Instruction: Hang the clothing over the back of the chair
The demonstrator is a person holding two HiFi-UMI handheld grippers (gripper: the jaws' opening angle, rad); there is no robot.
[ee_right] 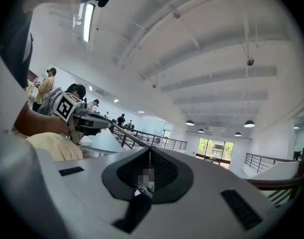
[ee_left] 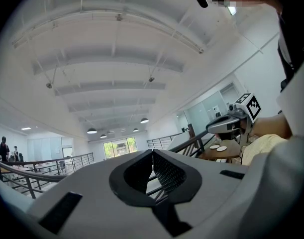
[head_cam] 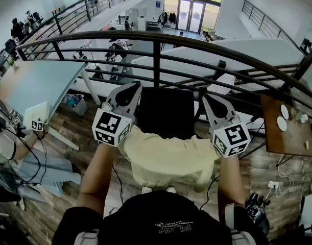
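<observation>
**A:** From the head view, how far along was the job?

**B:** It looked nearly done. The pale yellow cloth garment appeared draped over the back of the black chair, between the left tool and the right tool. I judged only backing away was left.

**A:** And the left gripper view?

**B:** Its jaws were clenched together on nothing, with the garment off to one side.

**A:** The right gripper view?

**B:** Clenched and empty too.

**A:** Any containers?

**B:** None in use. Two white round plates on the brown wooden desk looked bare.

Clothing soft cloth; railing matt metal.
</observation>
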